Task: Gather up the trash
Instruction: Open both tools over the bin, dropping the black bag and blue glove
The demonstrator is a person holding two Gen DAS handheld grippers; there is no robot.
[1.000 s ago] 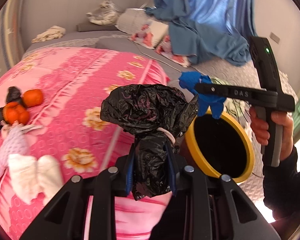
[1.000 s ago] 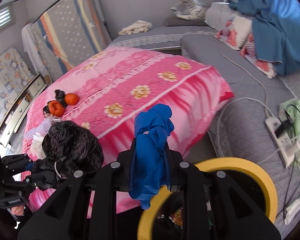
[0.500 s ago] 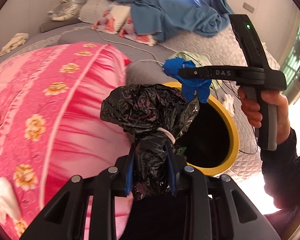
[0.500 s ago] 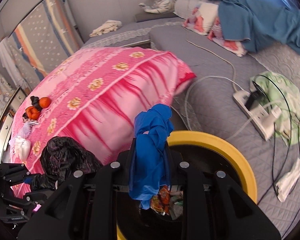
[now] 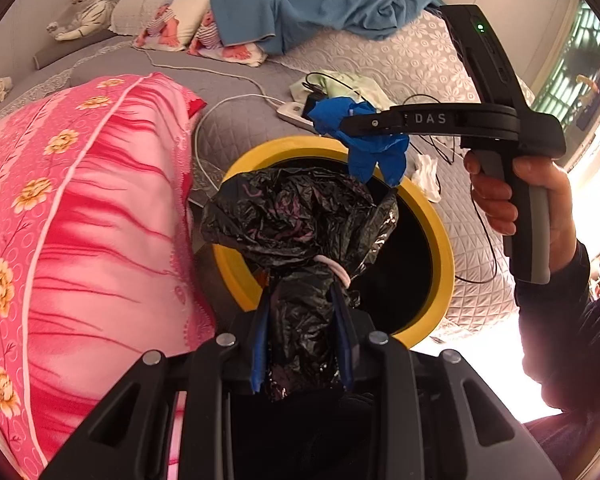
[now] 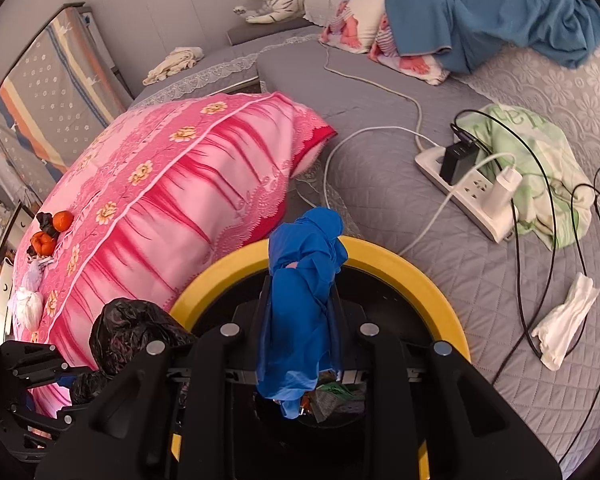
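My left gripper (image 5: 302, 304) is shut on a crumpled black plastic bag (image 5: 300, 216) tied with a pale band, and holds it over the near rim of a yellow-rimmed bin (image 5: 440, 236). My right gripper (image 6: 300, 292) is shut on a bunched blue glove (image 6: 304, 276) above the same bin (image 6: 416, 276), where wrappers lie at the bottom. In the left wrist view the right gripper (image 5: 340, 122) reaches in from the right, a hand (image 5: 536, 204) on its handle, the blue glove (image 5: 370, 148) dangling over the far rim. The black bag (image 6: 132, 332) shows at the right view's lower left.
A pink flowered quilt (image 6: 172, 192) bulges left of the bin, with oranges (image 6: 52, 228) and white wads (image 6: 28, 304) on its far side. On the grey bedspread lie a power strip (image 6: 472, 188) with cables, a green cloth (image 6: 540, 152), a white tissue (image 6: 564, 320) and a blue blanket (image 6: 492, 4).
Both grippers have swung from over the pink quilt to above the yellow bin, sinking a little. The bag and the glove stay gripped. The bin's opening now sits under both.
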